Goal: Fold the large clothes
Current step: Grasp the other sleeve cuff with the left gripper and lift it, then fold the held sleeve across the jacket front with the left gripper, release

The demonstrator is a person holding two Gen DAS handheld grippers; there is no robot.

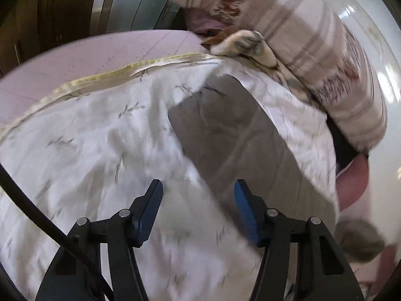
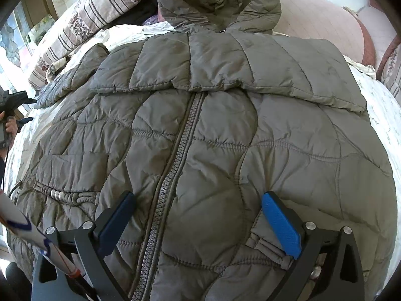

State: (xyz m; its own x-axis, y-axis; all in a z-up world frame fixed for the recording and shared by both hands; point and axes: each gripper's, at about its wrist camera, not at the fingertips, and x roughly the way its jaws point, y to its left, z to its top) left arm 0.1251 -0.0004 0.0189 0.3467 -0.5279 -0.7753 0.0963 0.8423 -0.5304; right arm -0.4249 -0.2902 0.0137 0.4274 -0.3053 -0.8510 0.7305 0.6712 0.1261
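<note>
A large grey-brown quilted puffer jacket [image 2: 213, 138] lies front up on a bed, zipper [image 2: 173, 165] shut, hood [image 2: 218, 2] at the far end. A sleeve is folded across its chest. My right gripper [image 2: 198, 200] is open and empty, just above the jacket's lower front, its fingers either side of the zipper. My left gripper [image 1: 198, 188] is open and empty above the white floral sheet [image 1: 87, 130], near a grey sleeve [image 1: 238, 135] of the jacket. The left wrist view is blurred. The left gripper also shows at the far left of the right wrist view [image 2: 17, 110].
A striped pillow [image 1: 313, 50] lies at the bed's far side and also shows in the right wrist view [image 2: 85, 20]. A pink mattress cover [image 1: 87, 52] lies beyond the sheet's yellow hem. A pink headboard [image 2: 325, 25] stands behind the hood.
</note>
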